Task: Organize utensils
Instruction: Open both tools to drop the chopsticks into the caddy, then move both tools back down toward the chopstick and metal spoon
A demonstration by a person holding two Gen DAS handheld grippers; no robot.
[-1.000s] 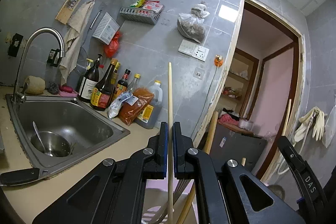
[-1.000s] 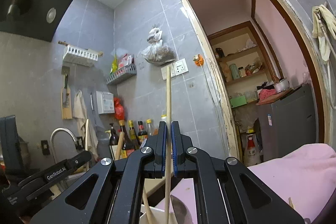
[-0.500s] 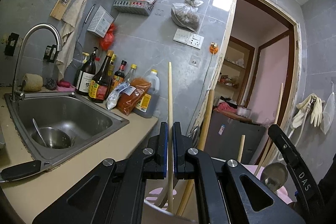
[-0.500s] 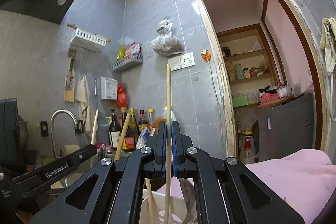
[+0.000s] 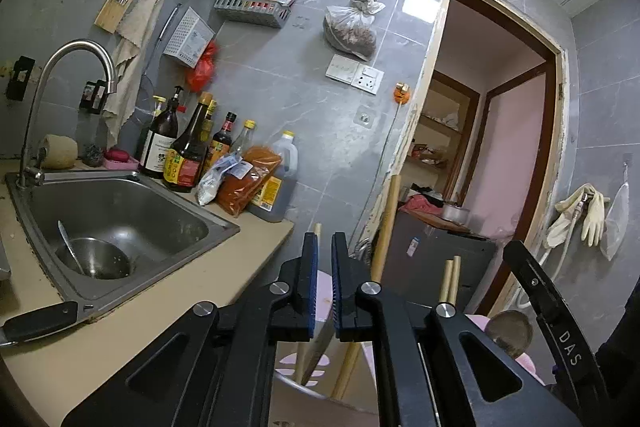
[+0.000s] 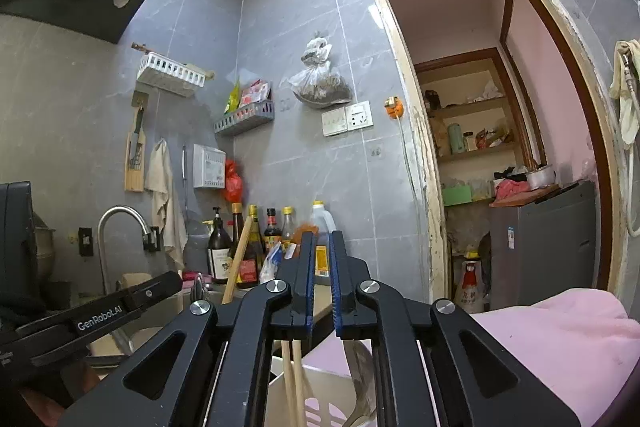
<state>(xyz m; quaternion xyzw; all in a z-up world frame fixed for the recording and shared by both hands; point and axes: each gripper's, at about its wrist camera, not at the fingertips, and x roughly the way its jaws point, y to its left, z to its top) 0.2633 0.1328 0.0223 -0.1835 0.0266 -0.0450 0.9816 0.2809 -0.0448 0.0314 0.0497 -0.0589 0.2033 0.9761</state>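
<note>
My left gripper (image 5: pixel 324 247) is slightly open with nothing between its blue pads. Below it a white holder (image 5: pixel 304 393) has wooden chopsticks (image 5: pixel 310 307) and a thick wooden handle (image 5: pixel 382 231) standing in it, with two chopstick tips (image 5: pixel 450 279) to the right. My right gripper (image 6: pixel 320 247) is also slightly open and empty. Below it the same white holder (image 6: pixel 320 385) has two chopsticks (image 6: pixel 294 375) and a metal spoon (image 6: pixel 360 367) in it. The left gripper's arm (image 6: pixel 100 315) shows at the left of the right wrist view.
A steel sink (image 5: pixel 120 211) with a bowl and spoon is at left, under a tap (image 5: pixel 72 67). Sauce bottles (image 5: pixel 188 155) and bags line the wall. A black knife handle (image 5: pixel 40 319) lies on the beige counter. A pink cloth (image 6: pixel 560 331) is at right. A doorway (image 6: pixel 500 147) is behind.
Both grippers have let go of the chopsticks they held and opened slightly. The chopsticks have dropped down into the white holder.
</note>
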